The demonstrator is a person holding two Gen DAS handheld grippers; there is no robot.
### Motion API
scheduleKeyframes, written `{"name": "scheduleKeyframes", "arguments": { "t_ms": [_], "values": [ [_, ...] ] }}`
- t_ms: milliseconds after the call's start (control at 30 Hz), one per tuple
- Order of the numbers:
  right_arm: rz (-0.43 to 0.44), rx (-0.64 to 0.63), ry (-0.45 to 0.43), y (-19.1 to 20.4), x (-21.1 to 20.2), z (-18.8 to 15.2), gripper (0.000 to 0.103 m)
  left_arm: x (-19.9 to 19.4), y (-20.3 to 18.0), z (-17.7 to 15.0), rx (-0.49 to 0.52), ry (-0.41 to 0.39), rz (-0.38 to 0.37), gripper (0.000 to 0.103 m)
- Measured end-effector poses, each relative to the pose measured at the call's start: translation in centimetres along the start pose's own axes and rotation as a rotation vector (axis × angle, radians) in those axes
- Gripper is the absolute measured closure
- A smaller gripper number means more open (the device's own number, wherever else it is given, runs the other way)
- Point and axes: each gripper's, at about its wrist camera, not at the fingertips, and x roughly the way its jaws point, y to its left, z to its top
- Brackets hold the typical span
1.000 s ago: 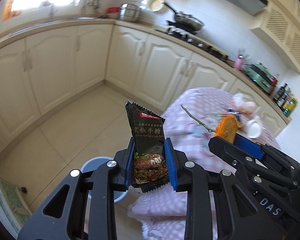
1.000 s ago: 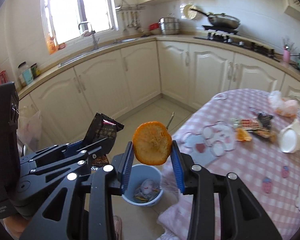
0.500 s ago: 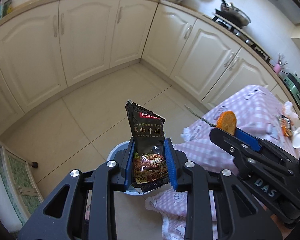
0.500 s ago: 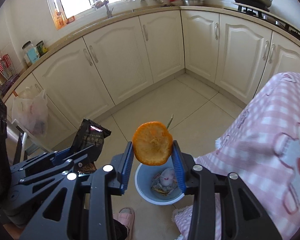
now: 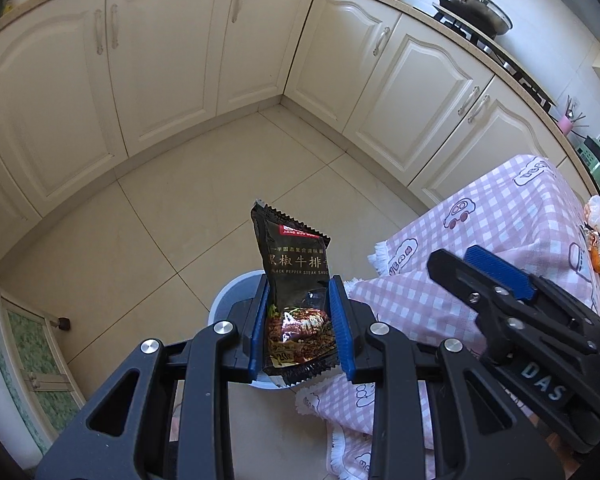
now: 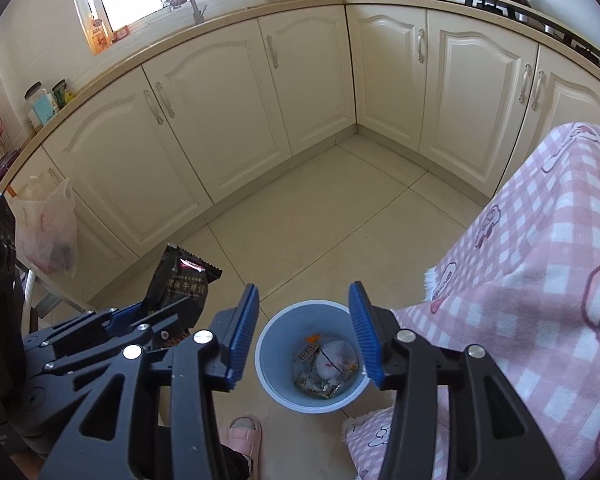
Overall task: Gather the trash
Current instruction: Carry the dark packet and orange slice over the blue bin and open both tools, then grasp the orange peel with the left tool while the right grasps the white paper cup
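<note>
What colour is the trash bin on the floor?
Light blue bin, seen best in the right wrist view.

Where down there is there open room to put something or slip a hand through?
The tiled floor between the cabinets and the pink checked tablecloth lies bare. It gets crowded around the blue bin, already holding rubbish, hemmed by the cloth's edge and a pink slipper. The opening right gripper hangs over it, nothing between its jaws; the left gripper clamps a black sauce packet.

The left gripper (image 5: 300, 332) points steeply downward, jaws clamped on a packet (image 5: 294, 280) (upright between the blue pads). The right gripper (image 6: 304, 334) tilts likewise — jaws opening, nothing between them.
</note>
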Motion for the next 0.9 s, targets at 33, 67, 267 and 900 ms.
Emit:
{"name": "scheduleKeyframes", "arguments": {
  "t_ms": [33,67,267,900],
  "values": [
    [-0.007,0.001,-0.008,-0.1,-0.1,0.0,0.057,0.1,-0.2,0.1,0.006,0.002,-0.001,0.076],
    [-0.014,0.001,-0.017,-0.2,-0.4,0.0,0.056,0.2,-0.2,0.2,0.009,0.002,-0.003,0.076],
    [-0.037,0.018,-0.092,-1.0,-2.5,0.5,0.054,-0.5,-1.3,0.9,0.03,-0.022,-0.012,0.076],
    [-0.084,0.069,-0.24,-3.3,-10.5,0.2,0.049,-7.7,-5.3,1.8,0.073,-0.179,-0.05,0.049]
  ]
}}
